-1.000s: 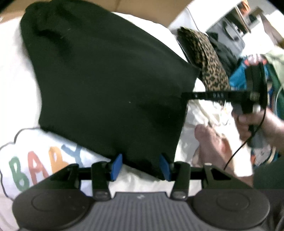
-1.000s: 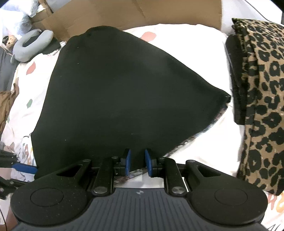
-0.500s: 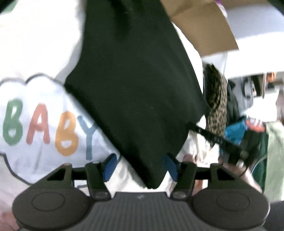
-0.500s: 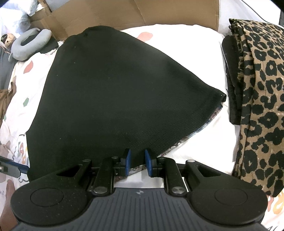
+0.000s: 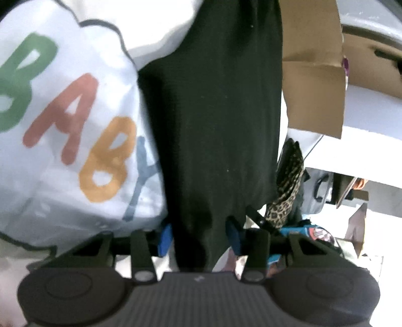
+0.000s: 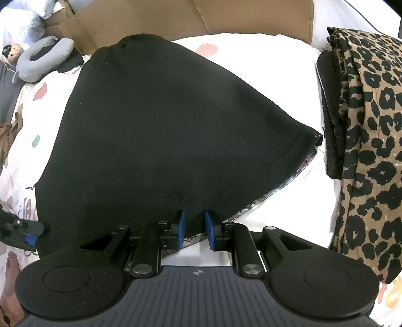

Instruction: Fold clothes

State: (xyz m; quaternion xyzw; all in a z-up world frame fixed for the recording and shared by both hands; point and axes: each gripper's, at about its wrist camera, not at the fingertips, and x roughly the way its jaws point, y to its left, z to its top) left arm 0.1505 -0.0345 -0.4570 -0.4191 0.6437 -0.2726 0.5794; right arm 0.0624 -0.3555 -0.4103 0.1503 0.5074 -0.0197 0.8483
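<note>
A black garment lies spread on the white printed bedsheet. In the left wrist view the garment runs away from me, and its near corner lies between my left gripper's wide-apart blue pads. My right gripper sits at the garment's near edge, its pads set narrowly with the hem between them. The left gripper also shows at the lower left of the right wrist view, at the garment's left corner.
A folded leopard-print garment on a black folded piece lies at the right. Cardboard stands behind the bed, a grey neck pillow at the far left. The sheet's "BABY" print lies left of the garment.
My left gripper has swung and rolled so the garment now runs straight ahead, and its corner has slid deeper between the pads. The right gripper has barely moved.
</note>
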